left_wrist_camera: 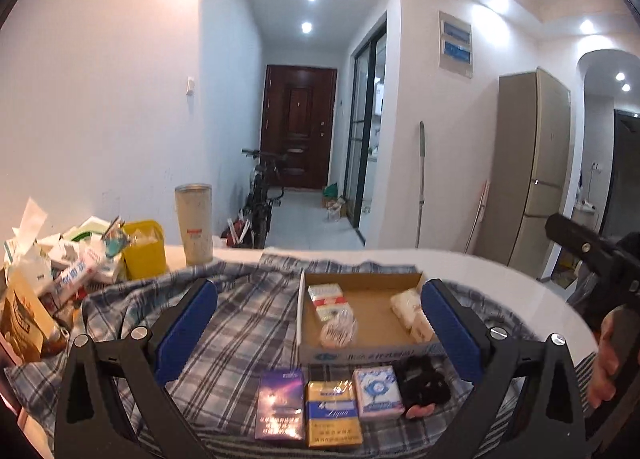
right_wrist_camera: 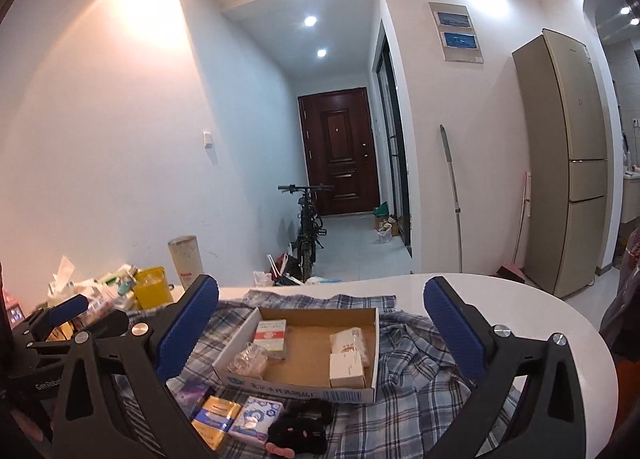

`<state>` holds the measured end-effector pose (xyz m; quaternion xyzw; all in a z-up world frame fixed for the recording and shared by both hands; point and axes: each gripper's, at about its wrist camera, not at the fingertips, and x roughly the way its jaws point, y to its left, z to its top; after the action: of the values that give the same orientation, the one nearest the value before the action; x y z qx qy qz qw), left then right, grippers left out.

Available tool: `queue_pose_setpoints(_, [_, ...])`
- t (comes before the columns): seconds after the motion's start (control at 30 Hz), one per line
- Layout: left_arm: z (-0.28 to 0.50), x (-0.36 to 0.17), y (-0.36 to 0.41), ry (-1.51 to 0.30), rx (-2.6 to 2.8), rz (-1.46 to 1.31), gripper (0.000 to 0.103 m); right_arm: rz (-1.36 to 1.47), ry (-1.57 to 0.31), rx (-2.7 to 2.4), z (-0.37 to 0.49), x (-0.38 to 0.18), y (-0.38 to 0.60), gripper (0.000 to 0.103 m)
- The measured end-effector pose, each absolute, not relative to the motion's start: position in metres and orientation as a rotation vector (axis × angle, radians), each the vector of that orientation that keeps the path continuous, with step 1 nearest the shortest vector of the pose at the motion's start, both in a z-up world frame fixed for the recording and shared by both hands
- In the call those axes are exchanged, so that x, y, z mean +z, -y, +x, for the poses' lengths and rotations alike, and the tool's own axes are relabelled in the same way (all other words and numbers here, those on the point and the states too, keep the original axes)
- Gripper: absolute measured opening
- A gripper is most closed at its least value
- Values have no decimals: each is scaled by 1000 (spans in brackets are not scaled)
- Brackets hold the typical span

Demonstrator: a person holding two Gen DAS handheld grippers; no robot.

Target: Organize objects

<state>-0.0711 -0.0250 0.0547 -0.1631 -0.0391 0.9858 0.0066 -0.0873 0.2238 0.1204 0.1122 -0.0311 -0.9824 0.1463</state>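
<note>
A shallow cardboard tray (left_wrist_camera: 372,311) (right_wrist_camera: 308,351) lies on a plaid cloth (left_wrist_camera: 248,311). Inside it are a red-and-white pack (left_wrist_camera: 326,295) (right_wrist_camera: 272,333), a clear-wrapped bundle (left_wrist_camera: 338,329) (right_wrist_camera: 250,359) and white packets (left_wrist_camera: 408,313) (right_wrist_camera: 348,355). In front of the tray lie, in a row, a purple pack (left_wrist_camera: 280,403) (right_wrist_camera: 192,395), a yellow pack (left_wrist_camera: 332,413) (right_wrist_camera: 216,419), a blue-and-white tissue pack (left_wrist_camera: 378,391) (right_wrist_camera: 256,417) and a black fuzzy item (left_wrist_camera: 424,383) (right_wrist_camera: 304,427). My left gripper (left_wrist_camera: 320,291) (right_wrist_camera: 88,317) is open and holds nothing. My right gripper (right_wrist_camera: 320,287) is open too, above the tray.
A heap of boxes and packets (left_wrist_camera: 60,271), a yellow container (left_wrist_camera: 144,247) and a tall tumbler (left_wrist_camera: 194,223) crowd the table's left end. The white table's rounded edge (right_wrist_camera: 560,319) curves off to the right. A person's hand (left_wrist_camera: 608,359) grips the right tool. Beyond stand a bicycle (right_wrist_camera: 306,227) and a fridge (right_wrist_camera: 568,163).
</note>
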Motion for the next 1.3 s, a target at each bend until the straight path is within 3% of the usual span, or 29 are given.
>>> queue_pose_setpoints(0.43, [-89,10,35,113,3093,-594,103,446,45,-2811,-110,82,-209,103])
queue_pose_setpoints(0.93, [-95,-9,45,182,3078,-704,103,735,279,-2727,-155,34,-233,103])
queue_pose_setpoints(1.07, [-100,-12,52,244,3051,-751,103,854,256,-2690,-167,19,-228,103])
queue_pose_setpoints(1.3, [-105,-18,58,309,3027,-822,103,826,120,-2672,-157,18,-207,103])
